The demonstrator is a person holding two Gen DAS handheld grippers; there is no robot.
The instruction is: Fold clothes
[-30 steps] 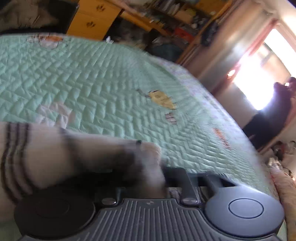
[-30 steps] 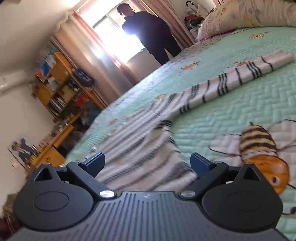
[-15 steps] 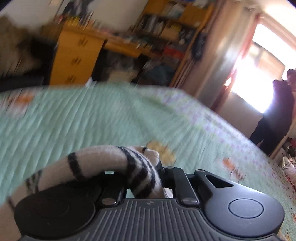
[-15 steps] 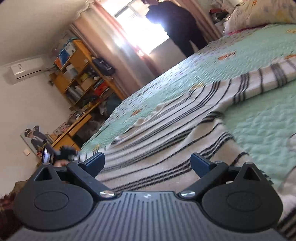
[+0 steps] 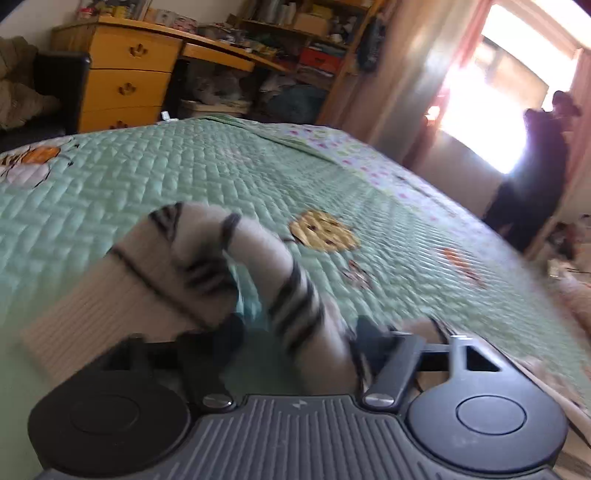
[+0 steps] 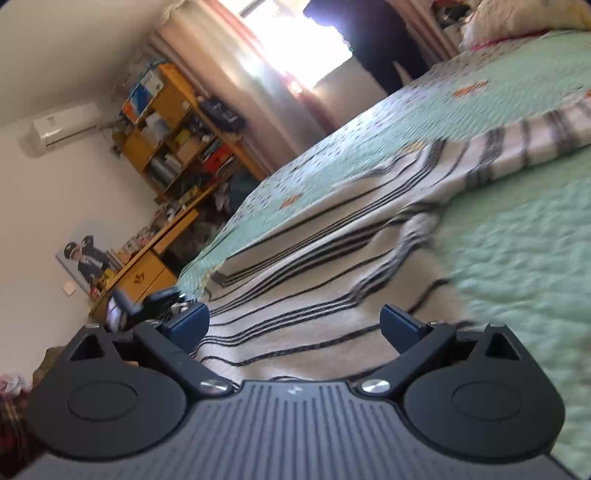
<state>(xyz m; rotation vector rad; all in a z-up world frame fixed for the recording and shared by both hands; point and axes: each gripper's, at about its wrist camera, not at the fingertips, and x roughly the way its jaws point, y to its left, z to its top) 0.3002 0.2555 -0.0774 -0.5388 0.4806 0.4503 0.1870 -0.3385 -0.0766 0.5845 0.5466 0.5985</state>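
Note:
A cream sweater with thin black stripes lies spread on the green quilted bed (image 6: 517,240). Its body (image 6: 314,295) stretches out ahead of my right gripper (image 6: 295,323), which hangs open just above it with nothing between its fingers. One sleeve (image 6: 535,136) runs off to the far right. In the left wrist view the other sleeve (image 5: 258,254) arches up in a blurred loop and drops between the fingers of my left gripper (image 5: 297,343). Those jaws are opening and stand wide apart, and the pads do not press on the cloth.
A person in dark clothes (image 5: 532,177) stands by the bright window past the far side of the bed. A yellow desk with drawers (image 5: 125,85) and cluttered shelves (image 6: 177,136) line the wall. A pillow (image 6: 524,14) lies at the bed's head.
My left gripper was shut on the sleeve and lifted it; its jaws have now sprung apart. My right gripper, open throughout, has slid sideways over the sweater's body.

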